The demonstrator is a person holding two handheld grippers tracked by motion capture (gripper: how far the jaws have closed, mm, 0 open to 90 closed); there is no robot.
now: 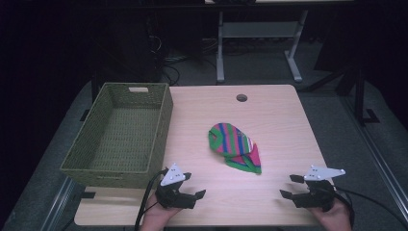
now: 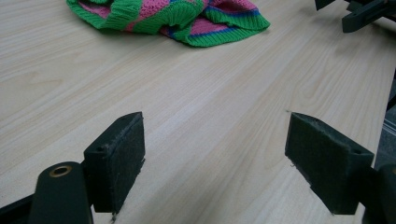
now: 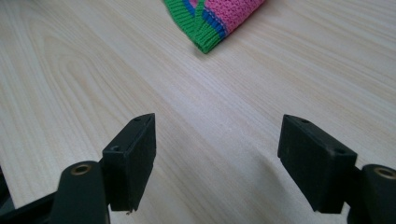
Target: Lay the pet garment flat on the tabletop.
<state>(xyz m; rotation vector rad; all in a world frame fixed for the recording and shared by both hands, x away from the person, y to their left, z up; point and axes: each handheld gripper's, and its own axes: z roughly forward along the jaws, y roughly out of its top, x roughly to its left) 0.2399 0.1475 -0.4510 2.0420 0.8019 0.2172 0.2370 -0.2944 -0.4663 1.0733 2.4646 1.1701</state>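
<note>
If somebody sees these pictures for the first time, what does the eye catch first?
First the striped knit cloth, bright green, pink and blue, crumpled near the middle of the pale table. Next the green woven basket on the table's left side. Near the front edge, the left claw and right claw stand open, holding nothing.

Bright tabletop, dark surroundings, sharp focus

A woven green basket (image 1: 120, 134) sits on the left of the light wooden table (image 1: 269, 115).
</note>
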